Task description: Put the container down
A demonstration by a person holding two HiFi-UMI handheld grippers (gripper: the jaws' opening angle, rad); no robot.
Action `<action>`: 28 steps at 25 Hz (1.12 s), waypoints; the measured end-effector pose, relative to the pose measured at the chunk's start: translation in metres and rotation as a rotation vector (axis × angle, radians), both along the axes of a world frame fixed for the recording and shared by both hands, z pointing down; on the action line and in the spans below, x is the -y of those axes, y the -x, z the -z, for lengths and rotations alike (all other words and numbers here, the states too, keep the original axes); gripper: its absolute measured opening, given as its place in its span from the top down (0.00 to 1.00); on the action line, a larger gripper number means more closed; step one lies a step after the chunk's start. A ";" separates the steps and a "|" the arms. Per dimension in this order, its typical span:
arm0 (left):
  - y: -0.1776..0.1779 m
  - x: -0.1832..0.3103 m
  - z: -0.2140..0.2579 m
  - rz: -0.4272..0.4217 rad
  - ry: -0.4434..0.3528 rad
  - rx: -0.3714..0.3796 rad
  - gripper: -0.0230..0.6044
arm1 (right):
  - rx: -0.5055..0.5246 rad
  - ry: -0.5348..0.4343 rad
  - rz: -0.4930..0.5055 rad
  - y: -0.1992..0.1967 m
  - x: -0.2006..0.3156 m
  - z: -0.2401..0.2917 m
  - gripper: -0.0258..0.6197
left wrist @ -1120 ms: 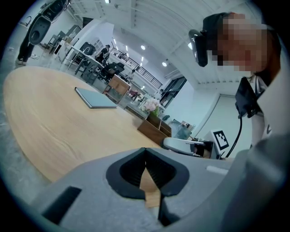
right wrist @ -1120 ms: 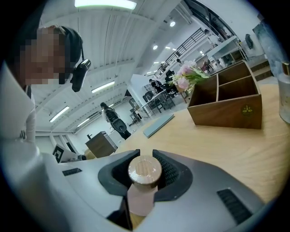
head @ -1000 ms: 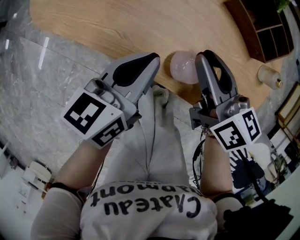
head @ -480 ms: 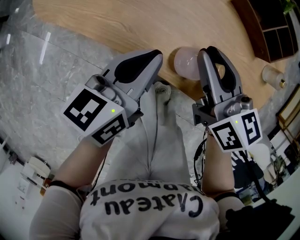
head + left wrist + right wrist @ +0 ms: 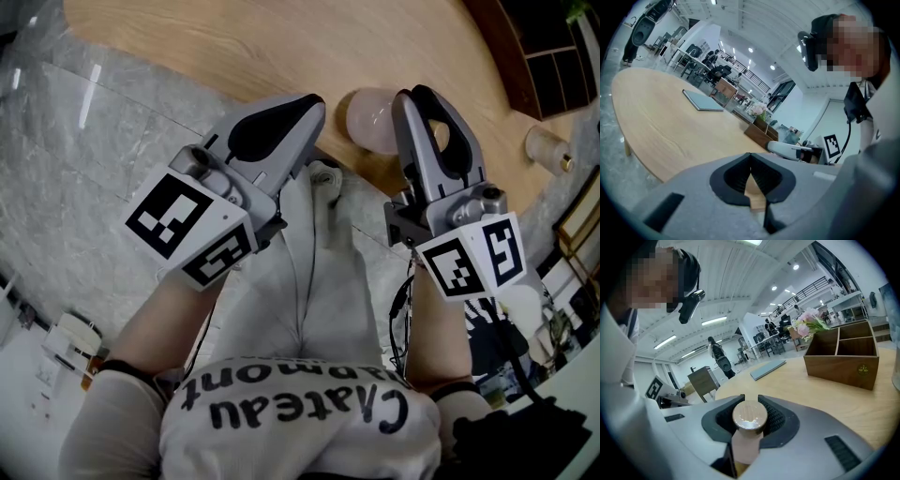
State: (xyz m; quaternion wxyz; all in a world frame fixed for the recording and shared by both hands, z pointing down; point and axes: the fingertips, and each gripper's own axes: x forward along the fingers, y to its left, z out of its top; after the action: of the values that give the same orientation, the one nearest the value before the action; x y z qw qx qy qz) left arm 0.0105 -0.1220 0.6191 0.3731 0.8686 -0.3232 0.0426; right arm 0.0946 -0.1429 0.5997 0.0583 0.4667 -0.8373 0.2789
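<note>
My right gripper (image 5: 750, 399) has its fingers pinching the pink, wooden-lidded container (image 5: 749, 418) by the worktop's (image 5: 843, 401) edge, while my left gripper's (image 5: 750, 157) fingers are pressed together.

The table (image 5: 281, 47) across the top of the frame is pale matt wood with fine grain, and the floor (image 5: 66, 197) at left is polished grey marble. The left gripper (image 5: 750, 157) and right gripper (image 5: 750, 399) have smooth matt grey plastic shells and ribbed black pads. The container (image 5: 749, 417) has a wooden cap over a frosted pinkish body.
</note>
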 end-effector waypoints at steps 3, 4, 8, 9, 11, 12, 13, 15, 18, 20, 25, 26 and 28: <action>-0.001 -0.001 0.001 0.001 -0.003 0.000 0.94 | -0.025 -0.010 0.008 0.002 -0.001 0.000 0.82; -0.001 -0.001 0.001 0.001 -0.002 0.000 0.94 | -0.033 -0.014 0.010 0.003 -0.002 0.000 0.82; -0.001 -0.005 -0.002 0.006 0.013 -0.006 0.94 | -0.055 -0.022 0.017 0.005 -0.003 -0.001 0.82; 0.000 -0.006 -0.003 0.008 0.016 -0.009 0.94 | -0.057 -0.022 0.016 0.005 -0.003 -0.001 0.82; 0.001 -0.008 -0.003 0.010 0.020 -0.012 0.94 | -0.062 -0.022 0.016 0.007 -0.003 0.000 0.82; 0.001 -0.008 -0.004 0.010 0.020 -0.012 0.94 | -0.064 -0.023 0.017 0.007 -0.003 -0.001 0.82; 0.001 -0.008 -0.004 0.010 0.019 -0.012 0.94 | -0.067 -0.024 0.017 0.007 -0.003 -0.001 0.82; 0.000 -0.007 -0.004 0.008 0.017 -0.014 0.94 | -0.075 -0.028 0.020 0.008 -0.003 -0.001 0.82; 0.001 -0.008 -0.004 0.006 0.012 -0.013 0.94 | -0.096 -0.037 0.024 0.010 -0.005 -0.002 0.82; 0.002 -0.009 -0.004 0.008 0.012 -0.012 0.94 | -0.108 -0.043 0.028 0.012 -0.006 -0.002 0.82; 0.002 -0.013 -0.007 0.007 0.016 -0.010 0.94 | -0.124 -0.055 0.035 0.014 -0.008 -0.002 0.82; 0.002 -0.014 -0.007 0.007 0.017 -0.011 0.94 | -0.129 -0.059 0.038 0.014 -0.009 -0.002 0.82; 0.002 -0.015 -0.007 0.006 0.015 -0.012 0.94 | -0.142 -0.067 0.043 0.016 -0.010 -0.002 0.82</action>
State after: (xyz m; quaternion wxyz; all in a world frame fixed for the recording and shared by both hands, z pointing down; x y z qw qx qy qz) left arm 0.0084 -0.1074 0.6260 0.3818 0.8650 -0.3233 0.0385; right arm 0.0786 -0.1326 0.6014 0.1081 0.4687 -0.8497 0.2157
